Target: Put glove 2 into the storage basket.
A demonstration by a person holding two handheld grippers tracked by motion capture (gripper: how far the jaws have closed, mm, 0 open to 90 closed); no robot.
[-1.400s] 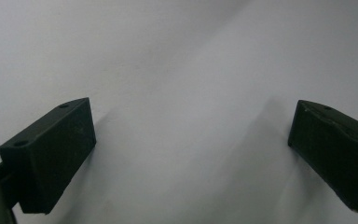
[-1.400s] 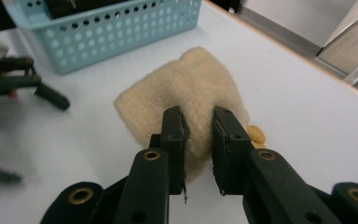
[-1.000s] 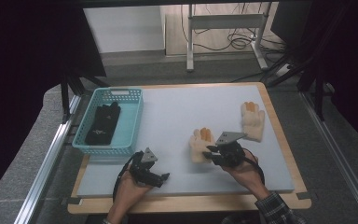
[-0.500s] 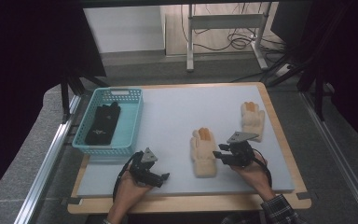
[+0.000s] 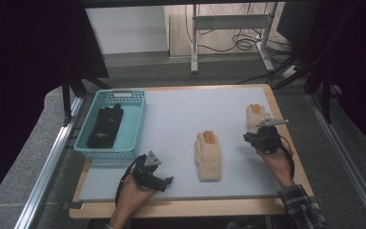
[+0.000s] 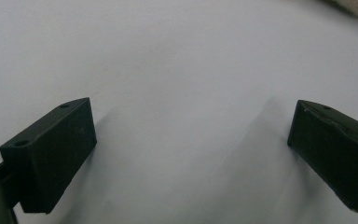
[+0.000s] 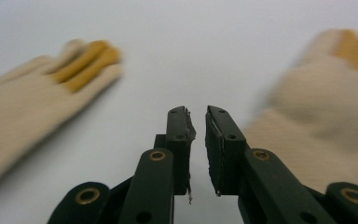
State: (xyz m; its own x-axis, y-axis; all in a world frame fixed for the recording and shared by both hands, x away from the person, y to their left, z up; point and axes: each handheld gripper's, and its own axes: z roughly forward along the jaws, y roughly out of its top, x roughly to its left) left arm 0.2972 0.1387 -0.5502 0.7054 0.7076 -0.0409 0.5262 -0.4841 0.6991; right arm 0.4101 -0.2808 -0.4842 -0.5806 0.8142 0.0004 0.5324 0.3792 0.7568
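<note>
Right gripper [image 5: 262, 138] has shifted right from the near glove [image 5: 208, 155] toward the far glove [image 5: 256, 114]; jaws just closed, nearly together, empty. Left gripper [image 5: 164, 181] jaws apart.

Two black handheld tongs, one plaid sleeve

Right tongs [image 7: 196, 126]: brass-ringed pivots, grey three-cornered plate, black cable; plaid cuff [image 5: 299, 204] behind them.

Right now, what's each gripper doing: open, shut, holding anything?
Left gripper: jaws wide open over bare table, holding nothing.
Right gripper: jaws have just been closing, nearly shut with a narrow gap, nothing between them; a cream glove lies on either side.
</note>
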